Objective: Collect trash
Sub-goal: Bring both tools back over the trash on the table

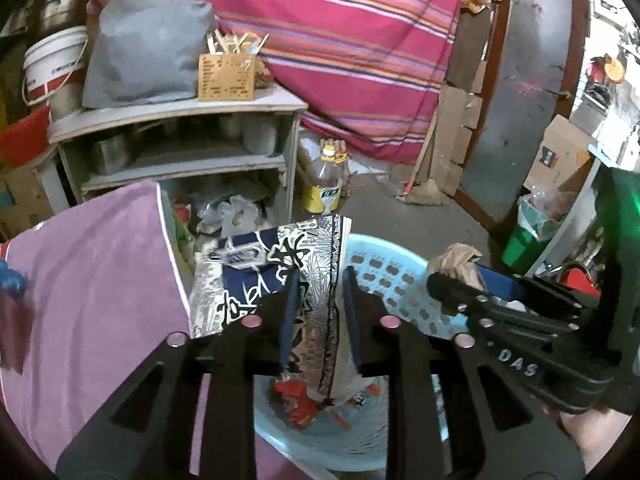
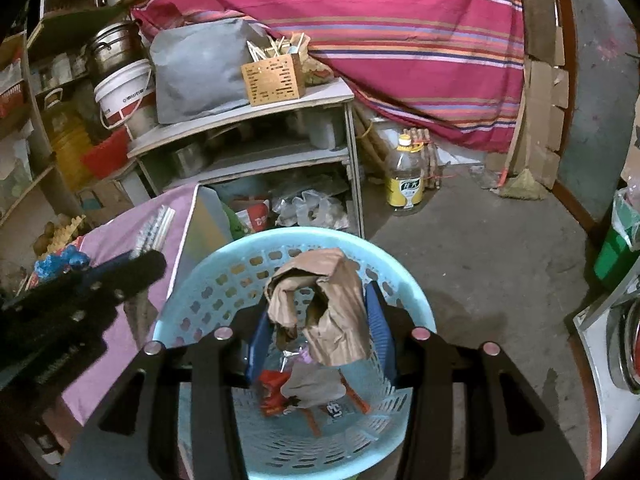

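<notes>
My left gripper (image 1: 322, 304) hangs over a light blue perforated basket (image 1: 384, 272). A flat wrapper with blue, cream and black print (image 1: 256, 264) stands upright between its fingers. The jaws stand apart and the pads do not seem to press on it. My right gripper (image 2: 318, 324) is shut on a crumpled brown paper bag (image 2: 328, 300), held above the same basket (image 2: 224, 264). Red and grey wrappers (image 2: 272, 392) lie on the basket's bottom. In the left wrist view the right gripper (image 1: 444, 292) shows at the right with the paper bag (image 1: 460, 260).
A table with a pink cloth (image 1: 100, 280) adjoins the basket on the left. Behind stands a grey shelf unit (image 1: 180, 120), with a large oil bottle (image 1: 324, 184) on the concrete floor. A green lined bin (image 1: 524, 236) stands to the right. A striped red cloth (image 2: 400, 20) hangs behind.
</notes>
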`<state>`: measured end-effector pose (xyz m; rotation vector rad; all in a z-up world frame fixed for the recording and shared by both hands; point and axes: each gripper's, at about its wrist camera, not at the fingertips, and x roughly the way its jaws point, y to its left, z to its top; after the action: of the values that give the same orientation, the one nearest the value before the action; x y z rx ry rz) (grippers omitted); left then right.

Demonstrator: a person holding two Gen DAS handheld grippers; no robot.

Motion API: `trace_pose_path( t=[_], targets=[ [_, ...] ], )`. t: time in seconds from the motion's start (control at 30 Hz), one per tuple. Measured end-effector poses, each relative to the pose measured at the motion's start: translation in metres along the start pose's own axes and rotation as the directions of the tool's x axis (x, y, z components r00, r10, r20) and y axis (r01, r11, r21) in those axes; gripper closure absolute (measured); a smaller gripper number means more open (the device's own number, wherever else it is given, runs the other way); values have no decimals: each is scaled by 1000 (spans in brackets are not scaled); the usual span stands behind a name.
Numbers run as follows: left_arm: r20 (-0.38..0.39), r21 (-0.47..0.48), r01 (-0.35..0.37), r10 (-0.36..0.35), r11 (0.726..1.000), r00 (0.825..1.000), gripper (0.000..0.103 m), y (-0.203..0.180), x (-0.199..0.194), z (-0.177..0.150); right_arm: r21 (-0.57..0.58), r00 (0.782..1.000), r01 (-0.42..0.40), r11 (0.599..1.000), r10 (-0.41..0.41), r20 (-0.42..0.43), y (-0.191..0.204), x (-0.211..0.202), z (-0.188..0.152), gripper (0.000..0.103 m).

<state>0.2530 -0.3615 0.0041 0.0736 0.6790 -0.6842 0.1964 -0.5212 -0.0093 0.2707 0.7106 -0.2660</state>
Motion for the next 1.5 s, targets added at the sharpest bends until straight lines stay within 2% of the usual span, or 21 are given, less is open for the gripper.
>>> trace_pose_path(
  t=[0.07,0.13,0.3,0.33,0.43,0.53,0.63,0.8,0.87,1.0,1.13,1.23,1.3,1.4,1.43,1.47,1.5],
  targets=[
    [-13,-7,-16,16,1000,1000,54,5,3,-2,7,1000,2,1000,-2,-6,0,2,-1,58],
    [-13,-4,-48,48,999,999,42,10,3,-6,11,1000,4,1000,-4,-8,0,4,-1,58],
    [-1,14,-99,99,995,995,27,25,-10,-12,6,1000,6,1000,-6,-24,3,10,-1,53],
    [8,19,-124,124,992,992,22,32,-17,-14,2,999,14,1000,-14,-31,6,13,-2,50],
    [39,31,-198,196,980,980,13,57,-42,-19,-1,998,28,1000,-28,-54,13,20,-4,22],
    [56,18,-281,280,959,958,6,95,-68,-25,-24,995,58,998,-60,-74,24,29,-5,20],
    [52,-9,-371,371,928,927,5,143,-89,-33,-41,995,77,996,-79,-60,43,29,-5,15],
    [2,-111,-519,522,848,853,5,232,-116,-53,-97,997,71,993,-71,0,97,24,0,10],
    [-27,-141,-553,555,821,831,5,261,-124,-62,-114,999,54,992,-53,8,118,25,-1,10],
    [-85,-183,-586,581,789,810,5,312,-135,-78,-150,1000,18,989,-16,16,165,27,-5,10],
    [-154,-190,-591,571,784,806,6,348,-135,-97,-159,999,-44,986,47,15,208,27,-9,10],
    [-181,-177,-574,546,800,818,6,363,-136,-109,-185,997,-80,979,83,7,241,27,-17,10],
    [-185,-172,-562,533,809,825,11,372,-139,-115,-216,995,-100,971,101,-6,264,29,-25,10],
    [-186,-193,-529,498,826,847,34,382,-141,-121,-250,992,-126,960,121,-33,296,33,-37,10],
    [-196,-211,-504,469,838,861,50,389,-139,-123,-265,989,-146,953,140,-42,309,32,-41,10],
    [-212,-225,-482,440,847,873,54,394,-137,-124,-285,986,-164,944,156,-50,323,32,-46,10],
    [-207,-227,-476,436,849,876,56,396,-138,-125,-298,986,-170,939,161,-53,331,31,-50,10]
  ],
)
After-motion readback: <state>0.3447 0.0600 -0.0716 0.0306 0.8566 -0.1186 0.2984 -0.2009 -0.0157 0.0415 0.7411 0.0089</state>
